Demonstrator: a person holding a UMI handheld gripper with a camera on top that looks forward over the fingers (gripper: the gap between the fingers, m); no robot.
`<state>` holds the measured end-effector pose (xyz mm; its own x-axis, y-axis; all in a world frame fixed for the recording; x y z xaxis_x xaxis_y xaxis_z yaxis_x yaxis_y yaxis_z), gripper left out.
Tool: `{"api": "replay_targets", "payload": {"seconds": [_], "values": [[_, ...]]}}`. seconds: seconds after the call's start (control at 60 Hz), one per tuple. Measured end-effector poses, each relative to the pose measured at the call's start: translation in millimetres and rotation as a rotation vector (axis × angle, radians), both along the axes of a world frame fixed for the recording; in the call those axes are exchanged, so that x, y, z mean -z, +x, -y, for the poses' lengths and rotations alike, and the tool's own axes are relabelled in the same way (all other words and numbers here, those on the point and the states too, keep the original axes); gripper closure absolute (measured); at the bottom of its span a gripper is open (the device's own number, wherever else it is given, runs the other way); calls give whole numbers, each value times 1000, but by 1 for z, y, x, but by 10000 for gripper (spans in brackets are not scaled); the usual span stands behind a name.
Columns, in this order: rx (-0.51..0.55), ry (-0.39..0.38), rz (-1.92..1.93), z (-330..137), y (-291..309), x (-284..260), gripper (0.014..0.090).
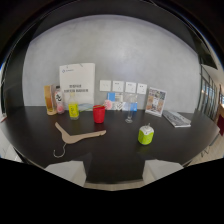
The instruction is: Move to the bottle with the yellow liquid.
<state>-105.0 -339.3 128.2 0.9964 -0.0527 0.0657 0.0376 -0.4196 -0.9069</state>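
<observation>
A small bottle with yellow liquid [73, 110] stands on the dark table [120, 150], far beyond my gripper and left of a red cup [99, 114]. Further left stand a taller bottle with amber liquid [48, 99] and a small white-labelled bottle [59, 102]. My gripper [112, 202] shows only as a dark mass below the table's near edge. Its fingers do not stand out from it, and nothing is seen between them.
A wooden hanger [76, 137] lies on the near left of the table. A lime-green object [145, 135] sits at the near right. Along the back are a white sign [77, 79], small cards, a stemmed glass [129, 113], a brochure [156, 101] and a magazine [176, 119].
</observation>
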Motion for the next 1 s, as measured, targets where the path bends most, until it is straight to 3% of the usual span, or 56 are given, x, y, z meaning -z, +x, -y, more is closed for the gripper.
{"api": "replay_targets", "payload": {"seconds": [0.233, 0.517, 0.717, 1.0], "values": [[19, -43, -19, 27, -28, 14, 196], [-48, -44, -70, 24, -136, 20, 187], [-95, 12, -62, -29, -194, 0, 192], [-107, 30, -19, -152, -239, 5, 194]]}}
